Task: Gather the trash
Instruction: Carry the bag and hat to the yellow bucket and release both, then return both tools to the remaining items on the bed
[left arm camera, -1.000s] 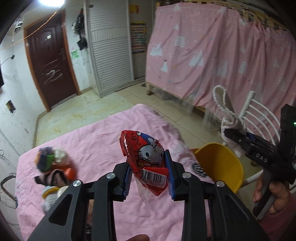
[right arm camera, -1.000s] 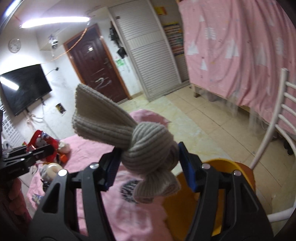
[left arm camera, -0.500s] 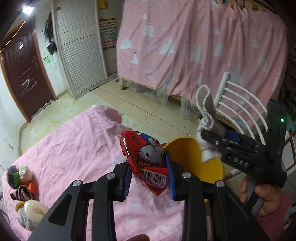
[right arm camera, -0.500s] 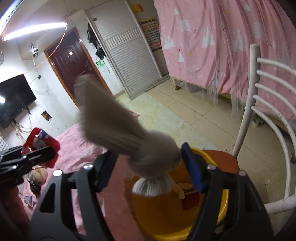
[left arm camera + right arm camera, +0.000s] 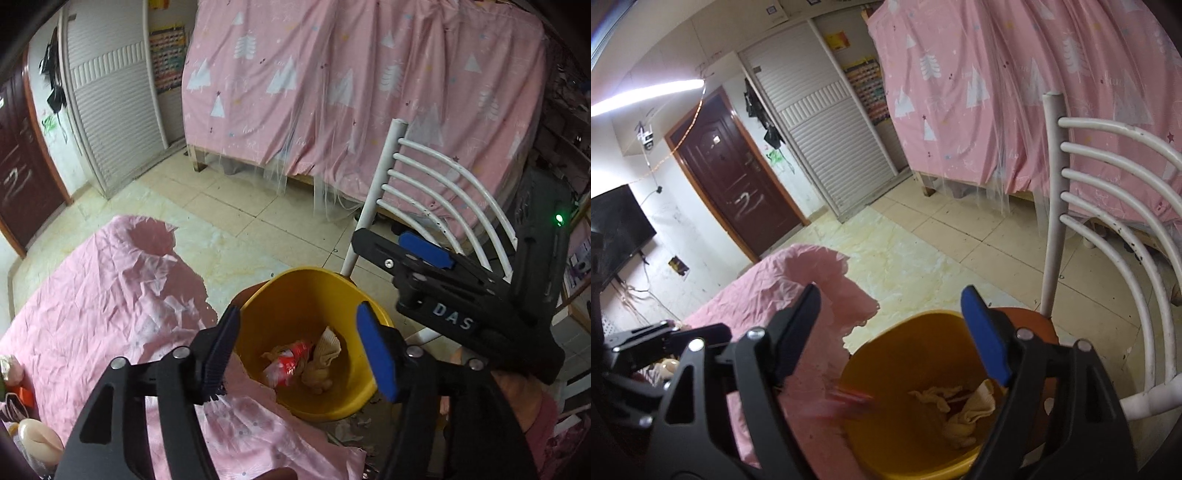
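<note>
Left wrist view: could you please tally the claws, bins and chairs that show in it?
Claws: 2, the left claw and the right claw
Yellow bin: 1
White chair: 1
Total: 4

A tiled floor (image 5: pixel 236 206), dark brown door (image 5: pixel 735 184), white shutter wardrobe (image 5: pixel 827 136), and pink tree-patterned curtain (image 5: pixel 369 85).

Pink-clothed table (image 5: pixel 92 295), small clutter (image 5: pixel 22 406) at its left edge

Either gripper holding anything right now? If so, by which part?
Nothing held. Left gripper and right gripper have just been opening, jaws empty; red wrapper and beige sock lie in yellow bin.
</note>
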Demonstrator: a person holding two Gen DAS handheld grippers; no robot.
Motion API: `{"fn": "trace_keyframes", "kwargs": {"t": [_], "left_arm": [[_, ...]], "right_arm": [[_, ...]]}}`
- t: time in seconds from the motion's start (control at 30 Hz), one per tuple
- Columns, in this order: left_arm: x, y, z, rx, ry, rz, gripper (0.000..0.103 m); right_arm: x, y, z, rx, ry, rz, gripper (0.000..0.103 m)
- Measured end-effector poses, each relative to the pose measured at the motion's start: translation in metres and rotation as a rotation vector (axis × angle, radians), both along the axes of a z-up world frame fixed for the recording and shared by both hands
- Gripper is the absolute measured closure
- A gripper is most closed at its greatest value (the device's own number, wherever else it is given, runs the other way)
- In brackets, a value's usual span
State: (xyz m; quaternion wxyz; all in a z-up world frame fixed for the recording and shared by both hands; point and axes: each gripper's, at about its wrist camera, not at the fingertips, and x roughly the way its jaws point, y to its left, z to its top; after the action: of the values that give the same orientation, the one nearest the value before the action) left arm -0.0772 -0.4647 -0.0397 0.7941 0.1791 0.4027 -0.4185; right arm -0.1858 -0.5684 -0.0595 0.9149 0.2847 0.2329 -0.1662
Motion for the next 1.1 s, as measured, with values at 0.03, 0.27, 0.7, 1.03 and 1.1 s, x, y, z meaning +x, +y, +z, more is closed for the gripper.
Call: {"fn": "trace_keyframes", "kwargs": {"t": [0.03,0.27,0.7,1.03,1.1], "left_arm": [[-0.001,0.0,0.001,-0.001,0.0,-0.002,0.045],[0.002,0.017,0.012,-0.033,0.005,0.019,0.043],[0.013,0.089,0.041,-0.104,-0.028,0.116,0.043],[0.03,0.169,0.054,-0.13,-0.072,0.254,0.038],[0.034,0.185,0.055,-0.13,-0.086,0.288,0.036]], "right_arm": [[0.002,0.0,0.001,-0.001,0.001,-0.001,0.024],[0.01,0.009,0.0,-0.004,0.018,0.018,0.024],[0.041,0.066,0.017,-0.029,0.015,0.133,0.023],[0.086,0.137,0.03,-0.071,0.029,0.302,0.021],[0.096,0.153,0.031,-0.079,0.034,0.343,0.021]]}}
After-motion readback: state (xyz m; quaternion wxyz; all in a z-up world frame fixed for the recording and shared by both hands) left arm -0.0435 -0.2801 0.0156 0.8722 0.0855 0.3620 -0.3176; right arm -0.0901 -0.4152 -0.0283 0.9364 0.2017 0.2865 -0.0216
